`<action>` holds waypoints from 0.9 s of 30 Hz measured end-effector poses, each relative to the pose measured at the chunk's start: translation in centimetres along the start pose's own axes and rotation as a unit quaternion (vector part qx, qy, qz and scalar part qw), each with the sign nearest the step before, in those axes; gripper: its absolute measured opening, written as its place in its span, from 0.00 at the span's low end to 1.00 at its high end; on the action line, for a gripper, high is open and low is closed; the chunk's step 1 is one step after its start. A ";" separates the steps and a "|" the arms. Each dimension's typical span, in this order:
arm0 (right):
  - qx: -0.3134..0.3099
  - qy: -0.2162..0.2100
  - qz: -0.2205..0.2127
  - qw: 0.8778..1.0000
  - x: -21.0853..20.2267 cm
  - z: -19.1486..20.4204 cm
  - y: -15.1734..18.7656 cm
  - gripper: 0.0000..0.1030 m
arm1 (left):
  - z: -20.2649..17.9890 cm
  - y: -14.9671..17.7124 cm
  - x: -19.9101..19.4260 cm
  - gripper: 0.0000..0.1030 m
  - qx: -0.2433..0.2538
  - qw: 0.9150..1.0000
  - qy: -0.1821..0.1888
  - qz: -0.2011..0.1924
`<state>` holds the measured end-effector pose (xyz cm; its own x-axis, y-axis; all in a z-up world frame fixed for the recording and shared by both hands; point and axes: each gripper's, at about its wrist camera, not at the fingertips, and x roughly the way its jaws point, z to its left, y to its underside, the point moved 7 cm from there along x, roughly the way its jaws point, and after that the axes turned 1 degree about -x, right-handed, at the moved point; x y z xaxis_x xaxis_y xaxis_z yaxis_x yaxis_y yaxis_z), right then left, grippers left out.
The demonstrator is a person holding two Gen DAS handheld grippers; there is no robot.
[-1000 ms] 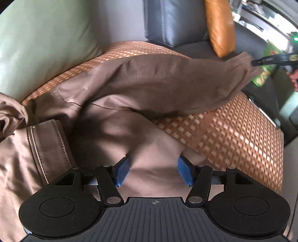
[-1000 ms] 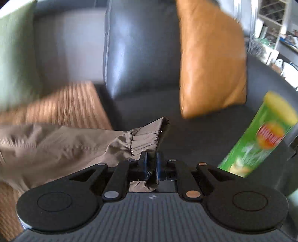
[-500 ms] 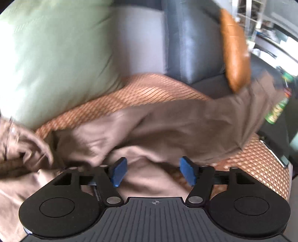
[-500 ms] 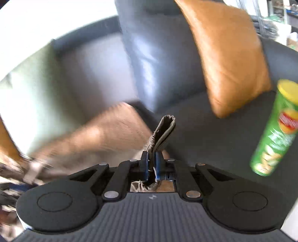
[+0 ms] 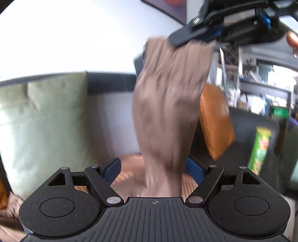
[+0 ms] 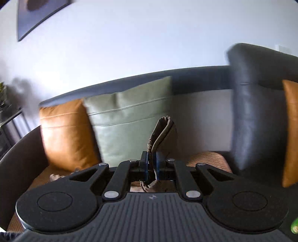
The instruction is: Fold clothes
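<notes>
One brown garment was seen, hung in a blurred, twisted column from the right gripper down to the sofa seat, passing between the two blue pads of the left gripper. The left gripper's jaws were opening and stood wide; the cloth lay between them, but neither pad was seen pressed on it. The right gripper's jaws were nearly closed, a gathered hem of the garment being pinched between its two pads, with a short end of cloth raised above them and another bunched below. In the left wrist view the right gripper was shown high at the upper right, with the cloth hung from it. Three cushions were counted in the right wrist view: one green cushion in the middle, one tan cushion to its left and a second tan cushion at the right edge. One dark leather backrest was set beside that second cushion. One woven mat was spread on the seat. One green crisp can was seen upright on the dark seat at the right of the left wrist view. One framed picture was hung on the pale wall
</notes>
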<state>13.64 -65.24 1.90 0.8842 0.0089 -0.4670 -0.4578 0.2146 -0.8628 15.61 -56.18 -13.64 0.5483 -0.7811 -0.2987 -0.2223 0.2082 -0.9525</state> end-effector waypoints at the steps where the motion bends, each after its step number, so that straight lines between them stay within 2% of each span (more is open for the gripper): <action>1: -0.006 -0.007 0.003 1.000 0.5 1.1 -0.2 0.09 | 0.2 -0.6 0.1 0.86 -0.002 1.000 -0.008 -0.005; 6: -0.031 -0.051 0.015 0.998 2.0 6.5 0.1 0.09 | 1.8 -2.3 1.0 0.85 -0.034 0.999 -0.024 -0.007; 7: -0.036 -0.059 0.015 0.998 2.2 7.3 0.2 0.09 | 2.2 -2.5 1.2 0.73 -0.039 0.999 -0.021 -0.006; 8: -0.037 -0.066 0.016 0.997 2.6 7.9 0.3 0.09 | 2.7 -2.8 1.1 0.29 -0.046 0.999 -0.017 -0.004; 9: -0.040 -0.073 0.013 0.996 2.6 8.5 0.2 0.08 | 3.7 -2.9 1.2 0.13 -0.063 0.998 -0.015 0.004; 10: -0.050 -0.073 -0.010 0.996 2.0 8.8 -0.1 0.08 | 5.2 -2.9 1.3 0.13 -0.090 0.996 -0.016 0.018; 12: -0.072 -0.074 -0.057 0.993 0.7 9.5 -0.9 0.20 | 8.9 -3.2 0.5 0.12 -0.123 0.991 -0.042 0.019; 13: -0.076 -0.064 -0.090 0.991 -0.4 9.5 -1.4 0.46 | 10.9 -3.4 -0.1 0.11 -0.136 0.989 -0.060 0.014; 14: -0.079 -0.050 -0.124 0.988 -1.5 9.3 -1.7 0.64 | 12.8 -3.5 -0.6 0.11 -0.149 0.986 -0.077 0.009; 17: -0.074 -0.041 -0.146 0.986 -2.8 8.0 -1.0 0.64 | 17.8 -4.2 -3.3 0.11 -0.176 0.977 -0.117 -0.010; 19: -0.054 -0.033 -0.120 0.991 -1.0 6.8 1.4 0.65 | 20.4 -4.8 -5.3 0.11 -0.185 0.971 -0.146 -0.029; 22: -0.046 -0.013 -0.033 0.998 4.7 6.0 8.8 0.66 | 23.4 -5.5 -9.2 0.11 -0.200 0.960 -0.185 -0.060; 24: -0.043 -0.005 0.025 0.999 8.6 6.0 14.0 0.66 | 24.4 -5.5 -12.2 0.11 -0.197 0.955 -0.204 -0.082; 27: -0.006 -0.017 0.070 0.997 12.9 6.9 19.4 0.66 | 25.6 -4.0 -16.5 0.12 -0.177 0.948 -0.246 -0.101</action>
<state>16.78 -54.25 -19.51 0.8144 0.0719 -0.5759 -0.5776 0.1967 -0.7923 28.08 -29.00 -6.44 0.8991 -0.3961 -0.1864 -0.2806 -0.1946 -0.9399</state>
